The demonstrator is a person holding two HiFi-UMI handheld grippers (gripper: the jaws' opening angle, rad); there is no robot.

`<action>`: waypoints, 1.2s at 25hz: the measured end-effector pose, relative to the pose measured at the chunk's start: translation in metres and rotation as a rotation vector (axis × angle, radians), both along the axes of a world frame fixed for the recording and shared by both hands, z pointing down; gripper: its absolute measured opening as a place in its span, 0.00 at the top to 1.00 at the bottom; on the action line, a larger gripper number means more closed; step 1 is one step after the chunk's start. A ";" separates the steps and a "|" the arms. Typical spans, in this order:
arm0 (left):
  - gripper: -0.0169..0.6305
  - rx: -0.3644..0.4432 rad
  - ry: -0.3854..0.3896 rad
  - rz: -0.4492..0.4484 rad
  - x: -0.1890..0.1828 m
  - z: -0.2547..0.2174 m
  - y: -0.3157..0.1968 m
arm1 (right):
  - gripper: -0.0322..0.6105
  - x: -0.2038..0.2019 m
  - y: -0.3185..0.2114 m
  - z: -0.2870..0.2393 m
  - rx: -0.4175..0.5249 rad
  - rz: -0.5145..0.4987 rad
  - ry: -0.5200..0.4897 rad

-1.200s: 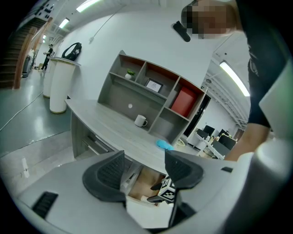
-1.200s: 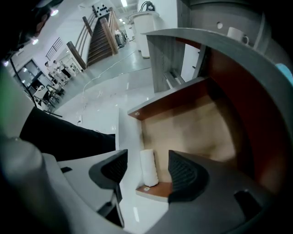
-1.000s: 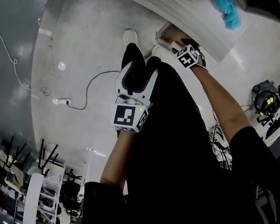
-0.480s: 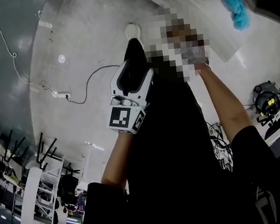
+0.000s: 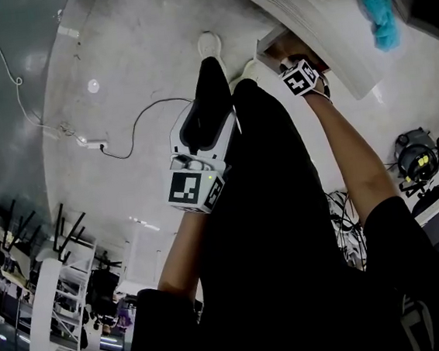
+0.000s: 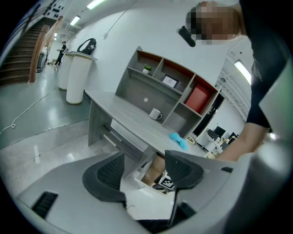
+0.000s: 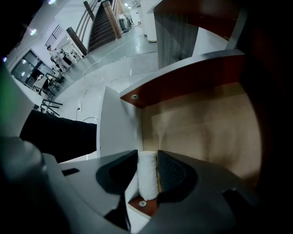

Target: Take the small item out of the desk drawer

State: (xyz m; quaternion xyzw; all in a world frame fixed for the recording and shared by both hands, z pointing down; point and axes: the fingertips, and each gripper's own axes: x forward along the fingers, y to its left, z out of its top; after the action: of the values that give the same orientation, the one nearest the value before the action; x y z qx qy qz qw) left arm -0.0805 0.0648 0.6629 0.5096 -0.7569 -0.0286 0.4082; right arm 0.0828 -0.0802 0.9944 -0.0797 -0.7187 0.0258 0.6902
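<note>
The right gripper [image 7: 147, 156], jaws just closing, is pinching the small white roll-shaped item [image 7: 147, 180], lower centre, inside the open pale-wood desk drawer [image 7: 201, 123]; lifting out is remaining. The left gripper [image 6: 144, 157] is hovering spread, empty.

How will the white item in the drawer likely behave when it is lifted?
The white item looks small, so it is probably light. Its rounded, roll-like shape suggests it could roll if dropped. The right jaws, just closing, press it without visible denting, so it may be fairly firm.
</note>
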 end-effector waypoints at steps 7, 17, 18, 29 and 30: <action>0.58 0.019 0.016 -0.026 -0.005 0.002 0.003 | 0.78 0.001 0.002 0.005 -0.045 0.043 0.048; 0.58 0.045 0.017 -0.034 -0.010 -0.008 0.000 | 0.79 0.001 0.005 -0.015 -0.035 0.072 -0.004; 0.58 0.050 0.009 -0.031 -0.011 -0.012 -0.002 | 0.79 0.001 0.004 -0.020 -0.031 0.079 -0.009; 0.58 0.100 -0.041 0.062 -0.012 -0.050 -0.027 | 0.79 -0.008 -0.015 -0.079 0.019 0.183 -0.140; 0.58 0.106 -0.046 0.072 -0.011 -0.056 -0.030 | 0.79 -0.009 -0.015 -0.086 0.018 0.198 -0.156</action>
State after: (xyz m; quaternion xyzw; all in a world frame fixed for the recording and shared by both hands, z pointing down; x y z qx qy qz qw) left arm -0.0916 0.0353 0.6069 0.5579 -0.7447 -0.0423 0.3638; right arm 0.0737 -0.0949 0.9084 -0.0039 -0.7746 0.0814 0.6271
